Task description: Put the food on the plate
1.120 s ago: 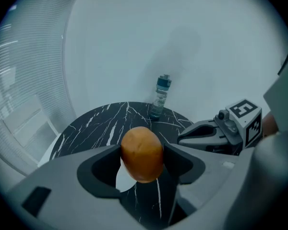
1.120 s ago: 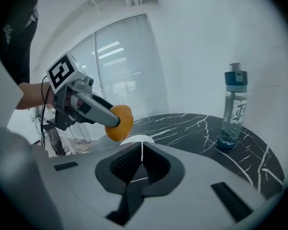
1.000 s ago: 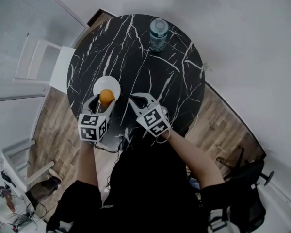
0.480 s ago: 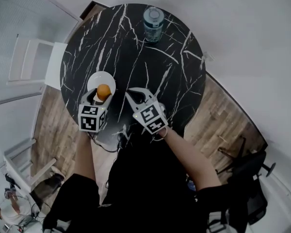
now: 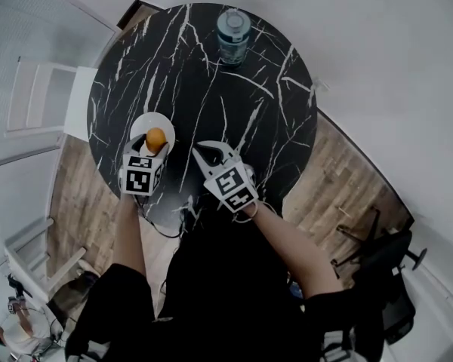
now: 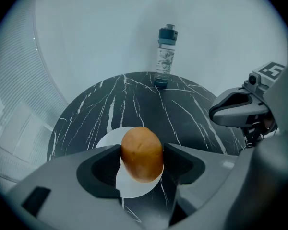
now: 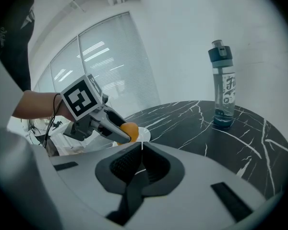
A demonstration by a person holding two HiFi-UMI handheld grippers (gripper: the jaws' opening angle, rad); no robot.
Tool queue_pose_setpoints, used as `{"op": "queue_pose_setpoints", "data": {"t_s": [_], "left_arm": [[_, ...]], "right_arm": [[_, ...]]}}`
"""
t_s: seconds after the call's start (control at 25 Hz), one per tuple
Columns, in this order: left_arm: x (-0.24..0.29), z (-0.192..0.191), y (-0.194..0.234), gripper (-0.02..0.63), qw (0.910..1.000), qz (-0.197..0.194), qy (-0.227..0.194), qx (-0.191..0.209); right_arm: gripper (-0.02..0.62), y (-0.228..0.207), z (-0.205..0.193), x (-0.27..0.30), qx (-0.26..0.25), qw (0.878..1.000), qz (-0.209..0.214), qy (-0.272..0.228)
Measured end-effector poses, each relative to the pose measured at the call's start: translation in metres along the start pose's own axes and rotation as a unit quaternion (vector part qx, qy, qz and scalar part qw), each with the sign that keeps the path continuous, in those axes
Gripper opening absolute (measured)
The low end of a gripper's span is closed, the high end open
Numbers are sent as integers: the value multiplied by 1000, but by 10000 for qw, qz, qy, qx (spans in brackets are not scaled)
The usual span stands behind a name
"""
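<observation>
At the far left we see a white slatted chair (image 5: 51, 96) beside a round black marble table with white veins (image 5: 241, 111). Near the table's left edge lies a small round white plate (image 5: 138, 124). The left gripper (image 5: 153, 147) points steeply down over it, its jaws clamped on either side of a smooth orange-brown oval piece of food (image 6: 142, 153). The food sits directly over the plate, towards its near side; we cannot tell whether it touches the plate's surface. Just to the right, apart from the plate, the right gripper (image 5: 204, 150) hangs above the bare table with its jaws pressed together and nothing between them; its marker cube faces the head camera. In the right gripper view the left gripper and its food appear beyond the closed jaws. Further right, at the table's far edge, a clear plastic water bottle with a blue-grey lid (image 5: 233, 36) stands upright, well apart from both grippers. Brown wooden flooring (image 5: 347, 187) shows past the table's right rim.
</observation>
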State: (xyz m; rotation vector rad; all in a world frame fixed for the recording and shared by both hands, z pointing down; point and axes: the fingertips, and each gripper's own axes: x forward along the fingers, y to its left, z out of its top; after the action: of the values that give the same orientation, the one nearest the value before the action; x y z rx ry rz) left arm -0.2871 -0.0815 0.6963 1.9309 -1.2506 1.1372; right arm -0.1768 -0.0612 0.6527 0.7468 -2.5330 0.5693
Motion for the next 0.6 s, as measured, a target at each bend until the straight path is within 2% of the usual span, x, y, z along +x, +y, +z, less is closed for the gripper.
{"op": "queue_pose_setpoints", "data": {"t_s": [0.28,0.48,0.6], "left_arm": [[3,2,10,273,9997,165,66,149],[3,-2,18,273,9976,374,279,517],[4,-4,24,273,9929,578,433,943]], "right_arm": [[2,4,1,1,-25,10000,11,14],[2,6,0,2,-40,10000,33,47],[3,6,1,2,-38,10000,40,41]]}}
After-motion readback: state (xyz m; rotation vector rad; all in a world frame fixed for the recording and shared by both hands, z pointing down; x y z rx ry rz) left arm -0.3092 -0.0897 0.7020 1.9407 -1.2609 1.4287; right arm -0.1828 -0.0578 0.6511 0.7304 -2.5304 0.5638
